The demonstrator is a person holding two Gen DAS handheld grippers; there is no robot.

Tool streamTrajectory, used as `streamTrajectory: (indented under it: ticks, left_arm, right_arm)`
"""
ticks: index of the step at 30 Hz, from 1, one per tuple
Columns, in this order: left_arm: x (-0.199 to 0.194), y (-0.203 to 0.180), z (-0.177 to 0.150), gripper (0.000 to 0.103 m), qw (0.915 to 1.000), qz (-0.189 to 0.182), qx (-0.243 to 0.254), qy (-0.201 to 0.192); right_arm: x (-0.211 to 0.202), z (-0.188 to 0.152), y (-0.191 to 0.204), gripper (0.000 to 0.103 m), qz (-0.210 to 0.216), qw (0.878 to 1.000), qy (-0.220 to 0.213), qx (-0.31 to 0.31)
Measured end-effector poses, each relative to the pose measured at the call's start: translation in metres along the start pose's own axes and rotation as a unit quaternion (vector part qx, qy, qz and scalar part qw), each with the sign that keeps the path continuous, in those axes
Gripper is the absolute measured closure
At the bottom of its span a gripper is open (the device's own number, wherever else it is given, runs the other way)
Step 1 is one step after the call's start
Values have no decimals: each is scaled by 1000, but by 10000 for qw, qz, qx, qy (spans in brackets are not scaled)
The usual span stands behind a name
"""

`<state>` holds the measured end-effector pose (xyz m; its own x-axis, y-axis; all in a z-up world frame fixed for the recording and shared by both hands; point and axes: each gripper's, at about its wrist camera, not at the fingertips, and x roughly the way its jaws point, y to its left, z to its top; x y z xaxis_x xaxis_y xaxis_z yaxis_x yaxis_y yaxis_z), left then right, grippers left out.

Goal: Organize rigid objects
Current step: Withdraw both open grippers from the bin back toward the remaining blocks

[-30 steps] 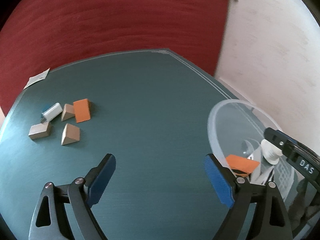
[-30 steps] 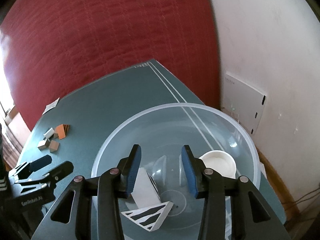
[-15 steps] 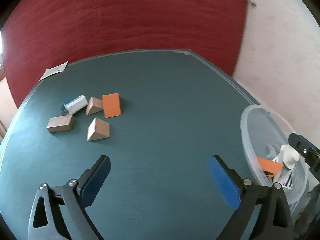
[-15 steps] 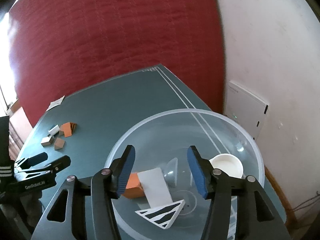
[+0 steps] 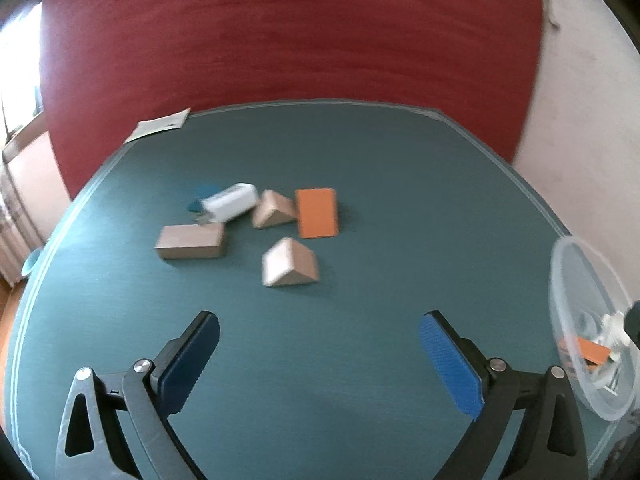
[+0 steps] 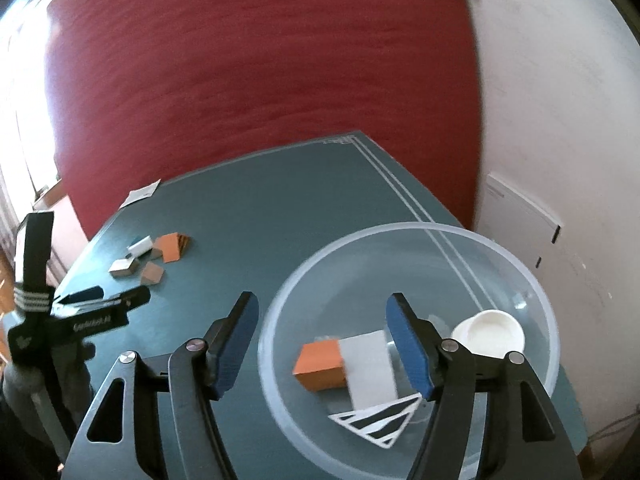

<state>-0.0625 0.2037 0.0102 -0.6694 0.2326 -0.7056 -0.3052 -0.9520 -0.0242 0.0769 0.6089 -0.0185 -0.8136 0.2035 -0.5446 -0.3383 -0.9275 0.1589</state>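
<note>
A teal worktop (image 5: pixel 360 360) with a faint grain and pale border lines carries a loose cluster of small hard pieces toward its far left corner. Counted in the left wrist view: one plain wooden rectangular block (image 5: pixel 191 241), two wooden triangular wedges, the nearer wedge (image 5: pixel 290 269) and the farther wedge (image 5: pixel 273 209), one orange-faced block (image 5: pixel 317 213) just beside the farther wedge, and one white rounded piece (image 5: pixel 230 202) with a blue part behind it. A slip of white paper (image 5: pixel 160 125) lies at the far left edge.

At the right edge stands one clear plastic bowl (image 6: pixel 532 280), round and smooth-walled. It holds four things: one orange block (image 6: pixel 320 365), one flat grey slab (image 6: pixel 370 362) leaning against the block, one triangular piece with black and white stripes (image 6: pixel 378 420), and one small white round dish (image 6: pixel 489 333).

The left gripper (image 5: pixel 320 356) hovers over bare worktop with its blue ribbed pads spread wide, nothing between them. The right gripper (image 6: pixel 322 344) hangs above the bowl's near left rim, its jaws opening, gripping nothing; the orange block lies below the gap.
</note>
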Motion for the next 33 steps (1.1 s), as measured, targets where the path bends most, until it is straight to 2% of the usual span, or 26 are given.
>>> streamTrajectory:
  ticks: [8,11,19,29,33]
  left_arm:
    - [12,14,12,1,9984,424,-364,-50]
    - [18,18,16,1,9972,589,-464,-59]
    - [44,21,26,1,9936,941,-619,18]
    - [75,5,60,1,9946,863,-516,255]
    - [77,0,61,1,9950,832,-471,279]
  right_arm:
    - [6,-3,23,34,234,9995,112,-178]
    - [8,-4,33,30,352,9990,155,-244]
    - [24,-5,57,27,699,9963,394,-314]
    - [41,-8,80,27,976,9921,659,-435]
    - [49,-8,88,27,1076,9902,750,-478]
